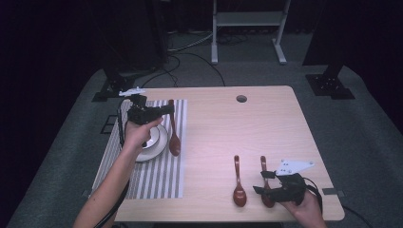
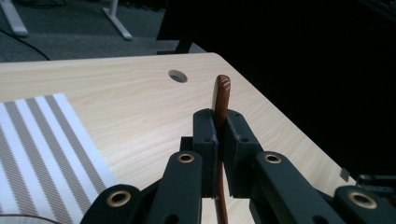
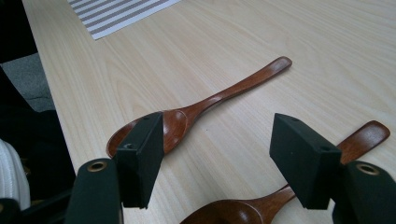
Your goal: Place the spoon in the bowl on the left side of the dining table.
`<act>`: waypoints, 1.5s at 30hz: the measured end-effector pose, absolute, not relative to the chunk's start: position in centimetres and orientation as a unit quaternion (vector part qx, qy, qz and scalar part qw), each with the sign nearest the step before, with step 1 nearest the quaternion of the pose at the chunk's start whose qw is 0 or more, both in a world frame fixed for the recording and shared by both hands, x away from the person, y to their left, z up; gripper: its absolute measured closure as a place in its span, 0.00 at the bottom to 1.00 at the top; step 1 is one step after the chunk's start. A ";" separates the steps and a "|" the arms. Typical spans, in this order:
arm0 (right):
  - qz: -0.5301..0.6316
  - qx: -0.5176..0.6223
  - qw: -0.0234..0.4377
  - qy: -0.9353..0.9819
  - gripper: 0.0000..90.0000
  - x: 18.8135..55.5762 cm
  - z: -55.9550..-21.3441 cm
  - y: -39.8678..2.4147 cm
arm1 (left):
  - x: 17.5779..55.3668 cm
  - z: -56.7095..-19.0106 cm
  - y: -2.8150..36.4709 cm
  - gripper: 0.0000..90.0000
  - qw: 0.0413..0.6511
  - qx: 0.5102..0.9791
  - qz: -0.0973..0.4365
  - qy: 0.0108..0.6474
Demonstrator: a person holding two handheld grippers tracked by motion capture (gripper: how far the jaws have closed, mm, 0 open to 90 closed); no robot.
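My left gripper (image 1: 166, 110) is shut on the handle of a brown wooden spoon (image 1: 174, 137) over the striped placemat (image 1: 161, 178); the spoon's bowl points toward me beside a white dish (image 1: 160, 141). In the left gripper view the jaws (image 2: 219, 128) pinch the spoon handle (image 2: 221, 93), whose tip sticks up past them. My right gripper (image 1: 262, 182) is open, low over the right one (image 1: 264, 166) of two more wooden spoons near the table's front edge. The right gripper view (image 3: 222, 149) shows one spoon (image 3: 229, 93) beyond the left jaw and the other spoon (image 3: 366, 135) under the right jaw.
The light wooden table (image 1: 228, 123) has a round cable hole (image 1: 241, 99) at the back. The second loose spoon (image 1: 238, 183) lies just left of my right gripper. Dark stands and a white frame (image 1: 247, 28) are on the carpet beyond the table.
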State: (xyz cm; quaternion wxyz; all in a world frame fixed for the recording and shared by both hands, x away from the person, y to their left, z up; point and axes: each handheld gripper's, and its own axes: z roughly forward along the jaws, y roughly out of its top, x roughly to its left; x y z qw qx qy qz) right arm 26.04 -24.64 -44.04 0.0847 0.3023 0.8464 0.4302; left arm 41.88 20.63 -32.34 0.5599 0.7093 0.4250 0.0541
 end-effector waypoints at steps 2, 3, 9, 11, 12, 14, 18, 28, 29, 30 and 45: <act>0.430 0.302 0.085 0.846 0.38 26.0 -44.0 -24.6 | 41.9 -32.1 20.9 0.94 0.559 0.708 0.057 0.426; 0.431 0.302 0.084 0.846 0.38 26.1 -44.0 -24.6 | 42.0 -31.8 21.2 0.94 0.558 0.708 0.063 0.429; 0.429 0.303 0.083 0.847 0.38 26.1 -44.0 -24.6 | 42.0 -31.4 21.8 0.94 0.556 0.707 0.071 0.432; 0.428 0.302 0.083 0.847 0.38 26.1 -44.0 -24.6 | 42.1 -31.3 22.1 0.94 0.558 0.703 0.073 0.434; 0.429 0.303 0.083 0.847 0.38 26.1 -44.0 -24.6 | 42.2 -31.2 22.1 0.94 0.558 0.702 0.074 0.436; 0.429 0.302 0.083 0.847 0.38 26.1 -44.0 -24.6 | 42.2 -31.2 22.3 0.94 0.557 0.702 0.076 0.438; 0.429 0.302 0.083 0.847 0.38 26.1 -44.0 -24.6 | 42.5 -30.9 22.8 0.94 0.554 0.700 0.082 0.443; 0.433 0.300 0.082 0.846 0.38 26.2 -43.9 -24.6 | 42.6 -30.2 24.6 0.94 0.553 0.689 0.099 0.459; 0.433 0.300 0.082 0.846 0.38 26.2 -43.9 -24.6 | 42.6 -30.2 24.8 0.94 0.553 0.687 0.100 0.461; 0.433 0.300 0.082 0.846 0.38 26.2 -43.9 -24.6 | 42.6 -30.2 25.0 0.94 0.553 0.686 0.101 0.462; 0.436 0.303 0.080 0.844 0.38 26.2 -44.0 -24.5 | 42.9 -30.1 27.6 0.94 0.552 0.665 0.119 0.489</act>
